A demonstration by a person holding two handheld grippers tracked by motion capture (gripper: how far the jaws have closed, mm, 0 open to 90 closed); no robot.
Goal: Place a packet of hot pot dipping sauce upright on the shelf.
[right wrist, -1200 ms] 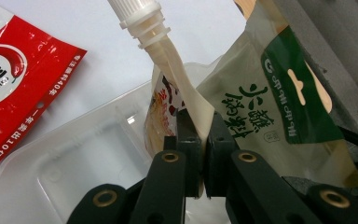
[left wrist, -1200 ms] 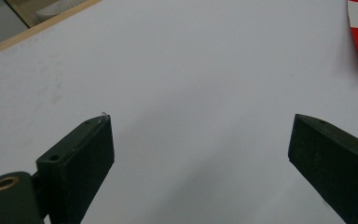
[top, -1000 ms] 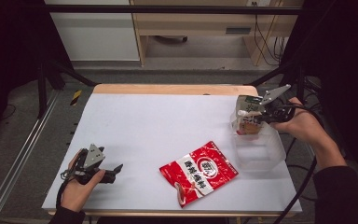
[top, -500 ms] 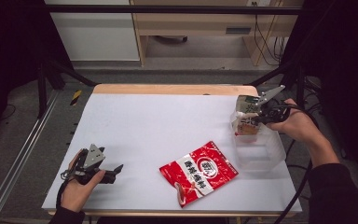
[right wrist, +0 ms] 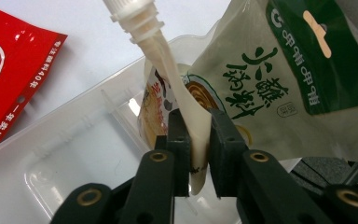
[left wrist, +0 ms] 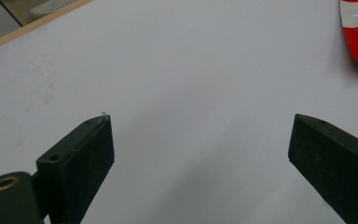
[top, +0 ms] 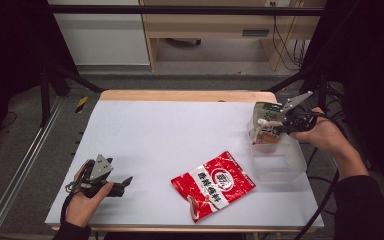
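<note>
Loosening our right gripper [right wrist: 196, 140] around the spouted pouch [right wrist: 261, 79], jaws just opening yet touching it, we risk it toppling outside the clear tub [right wrist: 65, 154]. Our left gripper [left wrist: 200, 154] rests, jaws apart, empty.

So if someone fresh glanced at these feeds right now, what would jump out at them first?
Probably the cream and green spouted pouch hanging over the clear plastic tub at the table's right edge, with the right tool closed around its edge just as its jaws have been easing open. Next, the bright red snack packet lying flat near the front middle of the white table. The left tool rests open on the table at the front left.
</note>
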